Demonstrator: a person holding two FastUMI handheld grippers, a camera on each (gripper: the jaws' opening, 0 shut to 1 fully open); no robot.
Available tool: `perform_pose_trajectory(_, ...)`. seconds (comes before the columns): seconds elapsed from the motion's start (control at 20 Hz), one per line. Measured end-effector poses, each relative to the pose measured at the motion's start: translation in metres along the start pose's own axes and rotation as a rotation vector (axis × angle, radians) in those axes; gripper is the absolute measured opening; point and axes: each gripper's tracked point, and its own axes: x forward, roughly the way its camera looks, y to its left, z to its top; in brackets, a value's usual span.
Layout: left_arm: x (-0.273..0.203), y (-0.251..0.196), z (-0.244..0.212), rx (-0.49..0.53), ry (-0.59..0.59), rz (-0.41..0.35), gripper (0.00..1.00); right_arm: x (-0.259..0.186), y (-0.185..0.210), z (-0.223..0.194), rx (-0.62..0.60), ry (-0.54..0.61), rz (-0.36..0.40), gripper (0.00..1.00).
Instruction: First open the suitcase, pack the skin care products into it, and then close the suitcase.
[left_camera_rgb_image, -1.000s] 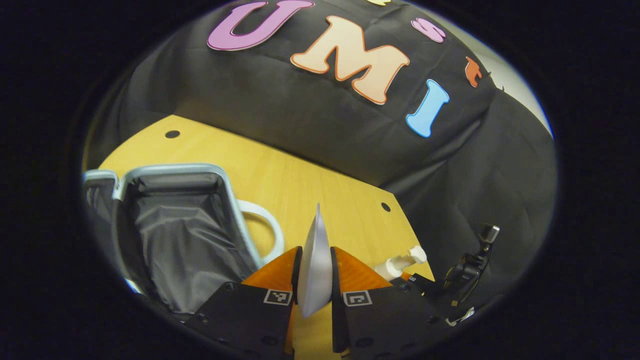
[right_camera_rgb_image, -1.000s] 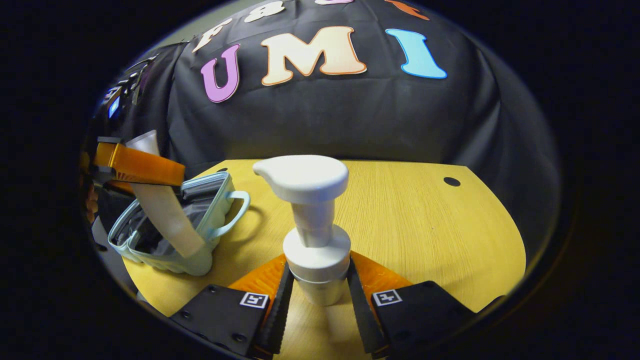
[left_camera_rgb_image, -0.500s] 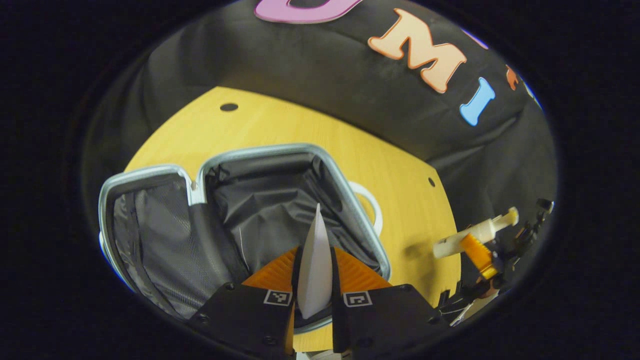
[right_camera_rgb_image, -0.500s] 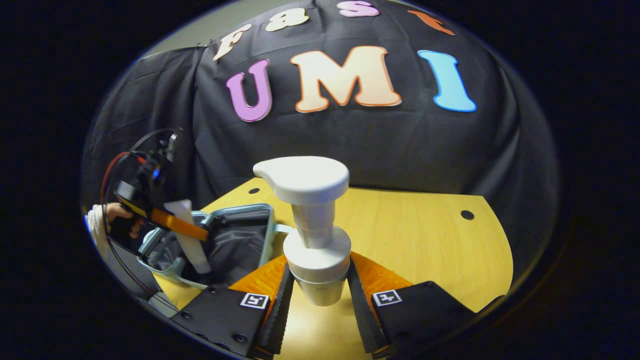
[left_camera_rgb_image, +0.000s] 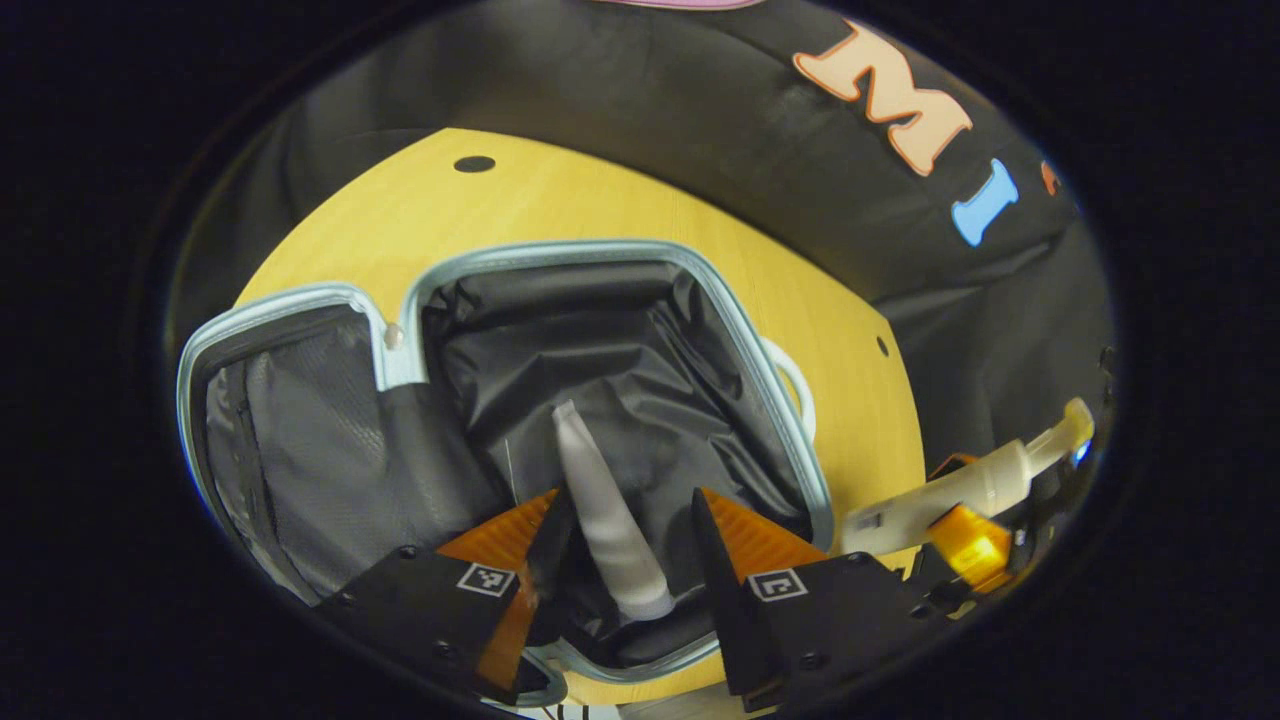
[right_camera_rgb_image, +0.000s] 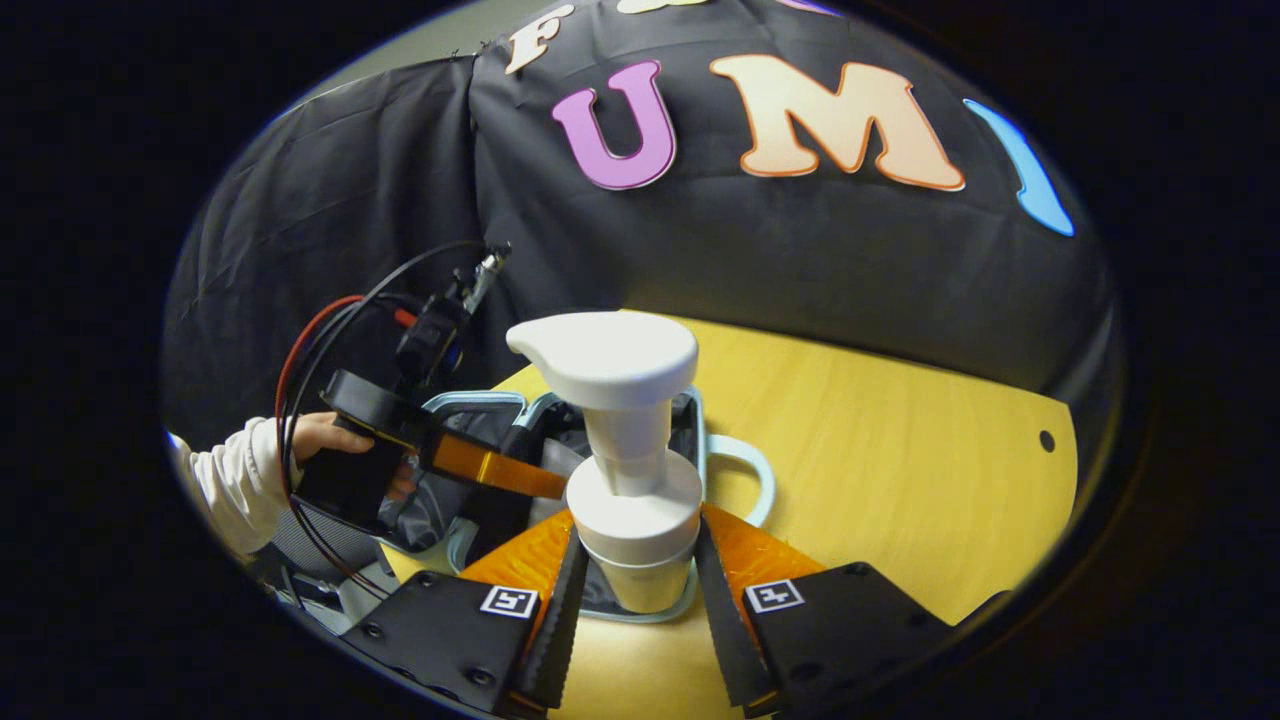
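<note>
Over the open suitcase (left_camera_rgb_image: 700, 290), the tube (left_camera_rgb_image: 605, 520) lies between spread left fingers (left_camera_rgb_image: 740, 530), so the pinched pump bottle (right_camera_rgb_image: 630, 470) should be lowered gently beside it.

The right gripper (right_camera_rgb_image: 632, 575) clamps a white pump bottle (right_camera_rgb_image: 628, 470) above the open suitcase (right_camera_rgb_image: 690, 420), where the left gripper (right_camera_rgb_image: 500, 470) seems to reach in.

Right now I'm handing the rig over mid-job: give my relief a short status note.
Left claw: open above the suitcase, the white tube lying loose between its fingers on the black lining.
Right claw: shut on the pump bottle, held upright over the suitcase's near edge.
Done: suitcase open flat on the yellow table; tube in.
Left: put the pump bottle inside, pull both claws clear, close the suitcase.
</note>
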Motion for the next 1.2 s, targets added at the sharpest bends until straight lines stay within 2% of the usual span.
perform_pose_trajectory(0.05, -0.012, 0.002, 0.010, -0.013, -0.042, -0.001, 0.75, 0.008, 0.004, -0.004, -0.004, 0.020, 0.008, 0.60)
perform_pose_trajectory(0.1, -0.027, 0.003, 0.020, -0.027, -0.097, -0.002, 0.85, 0.016, 0.007, -0.008, -0.008, 0.045, 0.015, 0.60)
perform_pose_trajectory(0.15, -0.045, 0.005, 0.032, -0.041, -0.160, -0.010, 0.82, 0.024, 0.011, -0.013, -0.006, 0.068, 0.020, 0.60)
perform_pose_trajectory(0.25, -0.088, 0.012, 0.045, -0.084, -0.268, -0.033, 0.82, 0.038, 0.017, -0.018, 0.006, 0.098, 0.030, 0.60)
perform_pose_trajectory(0.35, -0.124, 0.036, 0.049, -0.128, -0.348, -0.021, 0.84, 0.051, 0.020, -0.026, 0.009, 0.134, 0.030, 0.60)
perform_pose_trajectory(0.4, -0.136, 0.056, 0.050, -0.146, -0.383, 0.001, 0.92, 0.056, 0.020, -0.030, 0.006, 0.152, 0.028, 0.60)
perform_pose_trajectory(0.45, -0.151, 0.073, 0.048, -0.164, -0.419, 0.025, 0.94, 0.061, 0.020, -0.035, 0.004, 0.167, 0.023, 0.61)
perform_pose_trajectory(0.6, -0.192, 0.130, 0.035, -0.219, -0.496, 0.129, 0.95, 0.073, 0.022, -0.048, -0.009, 0.205, 0.011, 0.61)
perform_pose_trajectory(0.7, -0.202, 0.172, 0.018, -0.263, -0.514, 0.204, 0.95, 0.079, 0.023, -0.053, -0.005, 0.222, 0.011, 0.60)
perform_pose_trajectory(0.75, -0.207, 0.190, 0.009, -0.285, -0.514, 0.225, 0.95, 0.078, 0.025, -0.050, 0.001, 0.218, 0.012, 0.64)
perform_pose_trajectory(0.8, -0.212, 0.205, 0.002, -0.313, -0.520, 0.251, 0.97, 0.078, 0.025, -0.047, 0.003, 0.210, 0.014, 0.57)
perform_pose_trajectory(0.85, -0.215, 0.218, -0.004, -0.343, -0.526, 0.266, 0.97, 0.079, 0.026, -0.045, 0.002, 0.202, 0.012, 0.77)
perform_pose_trajectory(0.9, -0.216, 0.228, -0.007, -0.375, -0.542, 0.274, 0.97, 0.081, 0.027, -0.045, -0.005, 0.194, 0.009, 0.78)
perform_pose_trajectory(0.95, -0.219, 0.239, -0.010, -0.403, -0.562, 0.282, 0.96, 0.076, 0.028, -0.041, -0.016, 0.180, 0.010, 0.87)
perform_pose_trajectory(1.0, -0.219, 0.250, -0.014, -0.426, -0.575, 0.293, 0.96, 0.074, 0.028, -0.037, -0.023, 0.162, 0.003, 0.89)
perform_pose_trajectory(1.05, -0.218, 0.262, -0.019, -0.448, -0.579, 0.304, 0.96, 0.068, 0.029, -0.027, -0.027, 0.115, 0.004, 0.99)
perform_pose_trajectory(1.1, -0.214, 0.271, -0.025, -0.463, -0.579, 0.307, 0.93, 0.060, 0.031, -0.013, -0.034, 0.059, 0.006, 0.96)
perform_pose_trajectory(1.15, -0.210, 0.279, -0.030, -0.481, -0.573, 0.312, 0.93, 0.047, 0.035, 0.000, -0.038, 0.011, 0.011, 0.99)
perform_pose_trajectory(1.2, -0.202, 0.287, -0.036, -0.506, -0.561, 0.308, 0.96, 0.037, 0.037, 0.007, -0.038, -0.021, 0.017, 0.95)
